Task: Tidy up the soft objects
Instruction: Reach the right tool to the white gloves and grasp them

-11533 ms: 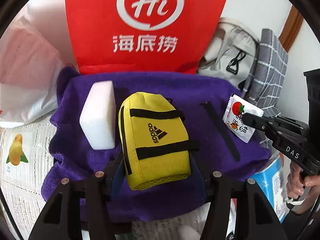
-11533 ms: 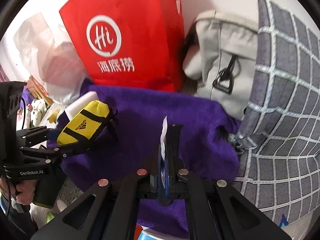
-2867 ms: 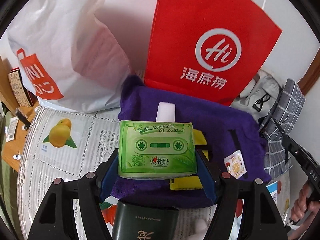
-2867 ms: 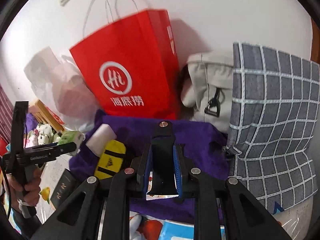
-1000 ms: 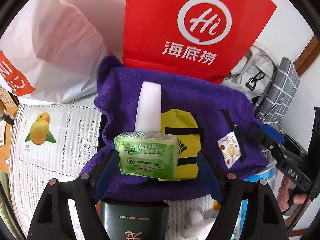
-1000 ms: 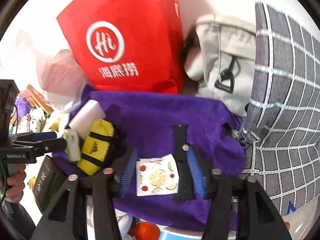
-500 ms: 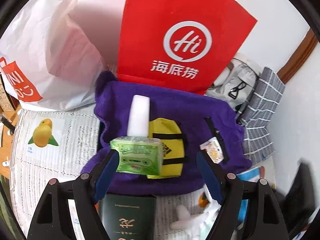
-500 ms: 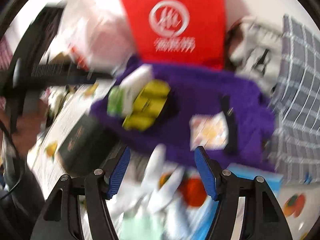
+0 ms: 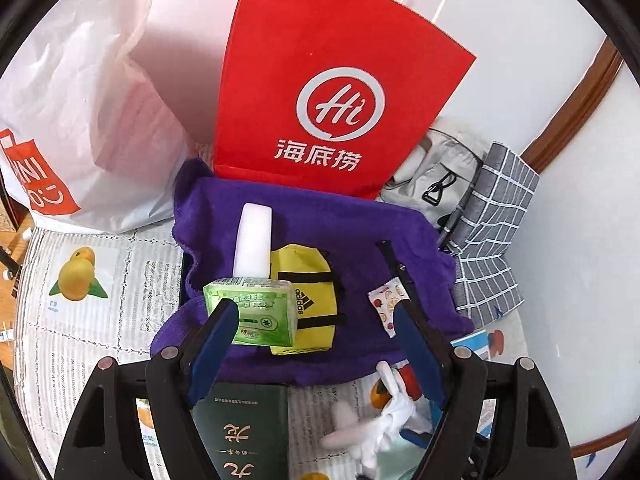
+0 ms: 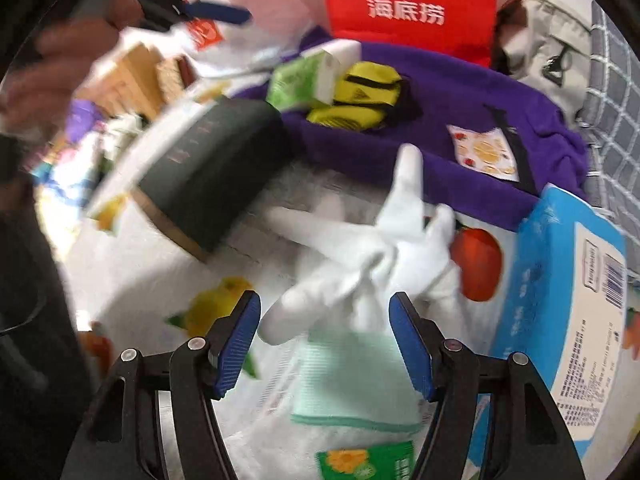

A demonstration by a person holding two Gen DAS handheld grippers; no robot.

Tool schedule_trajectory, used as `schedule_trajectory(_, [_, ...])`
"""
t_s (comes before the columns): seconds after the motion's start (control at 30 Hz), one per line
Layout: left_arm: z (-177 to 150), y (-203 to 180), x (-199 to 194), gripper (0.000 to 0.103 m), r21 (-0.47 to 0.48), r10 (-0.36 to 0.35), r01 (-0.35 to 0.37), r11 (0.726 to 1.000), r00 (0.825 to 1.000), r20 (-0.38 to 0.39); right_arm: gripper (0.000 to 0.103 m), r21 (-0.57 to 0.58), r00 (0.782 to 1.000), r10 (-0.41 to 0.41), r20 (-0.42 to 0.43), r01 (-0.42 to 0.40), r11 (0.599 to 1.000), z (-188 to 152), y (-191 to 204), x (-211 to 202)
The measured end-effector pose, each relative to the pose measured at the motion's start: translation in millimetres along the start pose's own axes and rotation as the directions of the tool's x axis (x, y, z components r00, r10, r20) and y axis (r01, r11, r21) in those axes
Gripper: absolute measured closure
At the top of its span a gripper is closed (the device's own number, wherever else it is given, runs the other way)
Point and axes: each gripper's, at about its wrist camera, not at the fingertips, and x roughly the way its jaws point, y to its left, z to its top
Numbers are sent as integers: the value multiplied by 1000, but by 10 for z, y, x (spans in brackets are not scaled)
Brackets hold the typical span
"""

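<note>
From the left wrist, the left tongs (image 9: 312, 344) stand spread and grasp nothing; the green tissue pack (image 9: 253, 309) lies beyond the left pad, resting on the purple towel (image 9: 352, 232). That pack looks light and squashy in a glossy film, so I'd expect it to slide a little if pinched at a corner; its flat faces are the better hold. Behind it a white foam block (image 9: 255, 240) stands on its narrow side, matte and springy-looking, touching the yellow pouch (image 9: 306, 300), a woven fabric bag with black straps. A small flat sachet (image 9: 387, 305) lies apart near the towel's right edge, thin and crinkly. A dark green book (image 9: 244, 432), stiff-covered, sits on the worktop just below.

From the right wrist, blurred, the right tongs (image 10: 325, 344) have just been widening and clamp nothing; the white glove (image 10: 384, 256) lies crumpled on the patterned worktop (image 10: 132, 272) just ahead of the pads, over a pale green cloth (image 10: 352, 384). The glove seems limp and near weightless. I'd take it at the bunched middle, not a loose finger, which would likely trail and snag. A blue carton (image 10: 576, 300) sits to the right.
</note>
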Motion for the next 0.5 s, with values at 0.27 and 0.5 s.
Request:
schedule_trajectory(0.27, [-1, -18, -85, 25, 10, -17, 17, 1000, 1000, 13, 75, -32, 995, -89, 35, 90, 995, -26, 84, 147])
schedule_trajectory(0.5, [6, 33, -151, 25, -7, -16, 16, 1000, 999, 32, 84, 7, 993, 37, 116, -38, 999, -100, 33, -220])
